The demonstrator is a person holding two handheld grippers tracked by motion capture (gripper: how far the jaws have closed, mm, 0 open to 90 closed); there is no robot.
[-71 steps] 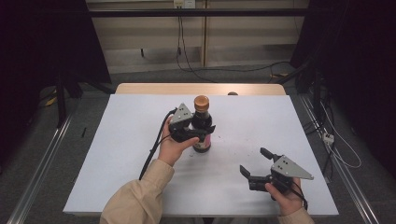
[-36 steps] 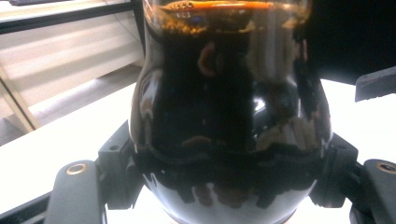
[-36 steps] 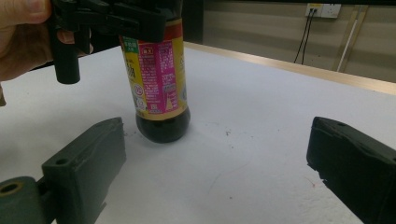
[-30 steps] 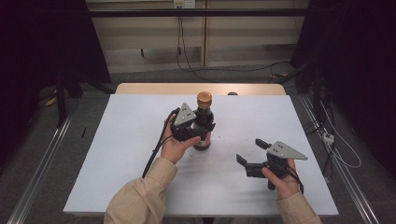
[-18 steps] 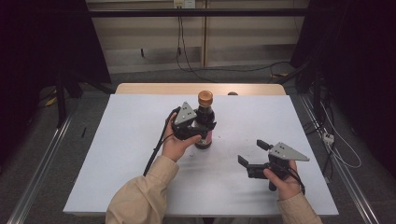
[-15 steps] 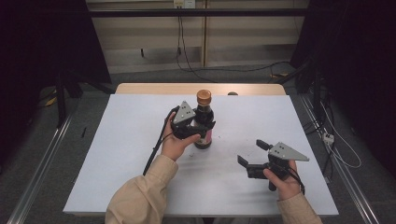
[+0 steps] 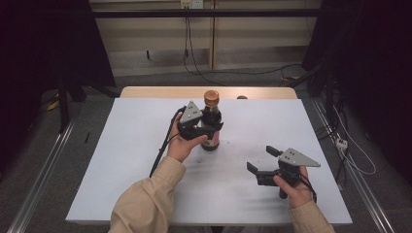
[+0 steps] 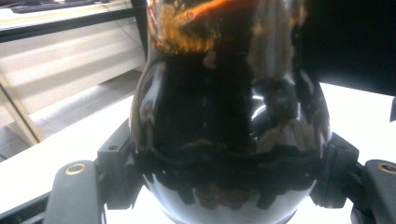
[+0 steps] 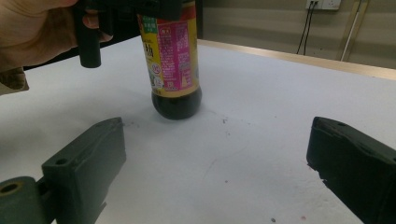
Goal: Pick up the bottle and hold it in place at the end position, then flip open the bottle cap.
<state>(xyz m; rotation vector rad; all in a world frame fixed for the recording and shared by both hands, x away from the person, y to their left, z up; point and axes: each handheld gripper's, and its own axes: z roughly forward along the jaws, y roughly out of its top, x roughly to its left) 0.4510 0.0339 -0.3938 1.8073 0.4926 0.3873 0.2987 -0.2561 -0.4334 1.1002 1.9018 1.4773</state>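
Gripping the sauce bottle (image 7: pixel 211 127) around its shoulder, the left gripper (image 7: pixel 210 130) has its jaws closed on the dark glass, and the bottle stands upright on the table (image 7: pixel 116 160) near the middle of the far edge, base apparently resting on the surface. The right gripper (image 7: pixel 263 160) hovers toward the near right corner, jaws spread wide and empty, aimed at the bottle. Judged from this, the grasp is done; the orange cap (image 7: pixel 211 95) remains on, and any opening or relocation is yet to come

A white table (image 7: pixel 121 160) stands on grey floor (image 7: pixel 43 145), cables (image 7: pixel 194 63) trailing behind.
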